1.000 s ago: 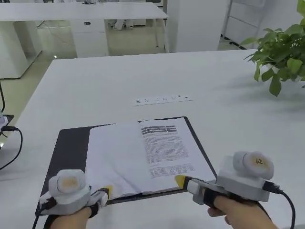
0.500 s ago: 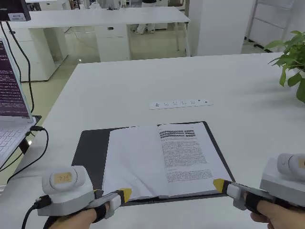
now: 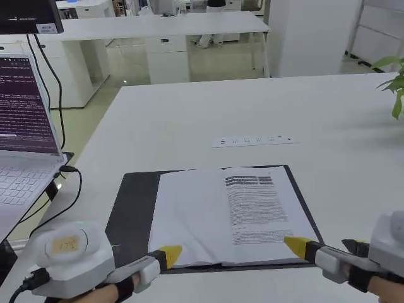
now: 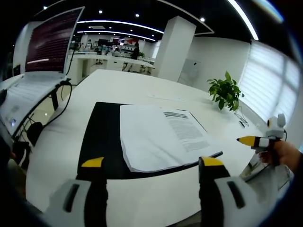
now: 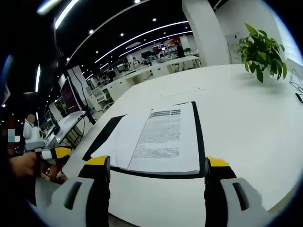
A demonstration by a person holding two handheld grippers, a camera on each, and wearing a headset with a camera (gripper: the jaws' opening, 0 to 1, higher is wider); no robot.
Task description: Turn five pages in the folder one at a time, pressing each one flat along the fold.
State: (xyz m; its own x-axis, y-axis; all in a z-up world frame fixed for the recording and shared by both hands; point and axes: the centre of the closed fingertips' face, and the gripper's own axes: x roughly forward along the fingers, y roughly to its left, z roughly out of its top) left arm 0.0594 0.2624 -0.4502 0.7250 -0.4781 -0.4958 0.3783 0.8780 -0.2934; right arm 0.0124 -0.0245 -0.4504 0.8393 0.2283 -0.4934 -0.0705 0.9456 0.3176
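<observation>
Black folder (image 3: 132,202) lies open in the lower middle of the head view, flat on the white worktop (image 3: 208,107), blank page (image 3: 189,214) on the left and printed page (image 3: 255,208) on the right. And the right gripper (image 5: 157,161) has slid out: a second ago its yellow tip sat at the middle of the printed page's bottom edge, and now it's at that page's lower right corner. I read that as lining up on the free corner for a turn, with no sheet lifted yet. Its jaws stand wide apart, nothing between them. The left gripper (image 4: 151,162) keeps its place at the bottom edge of the blank page, jaws likewise apart and empty, well set to hold that side down.

The whole head view has swung too, bringing a laptop (image 3: 19,126) and its cable (image 3: 69,189) in at the left edge, while the plant (image 3: 394,82) is now only a few leaves at the right edge. That's the head turning, not the things.

Hard to call: how many pages have gone over. The stack's thickness each side of the fold can't be read. The print is too small to make out, and the right gripper's body is cut off at the bottom right corner.
</observation>
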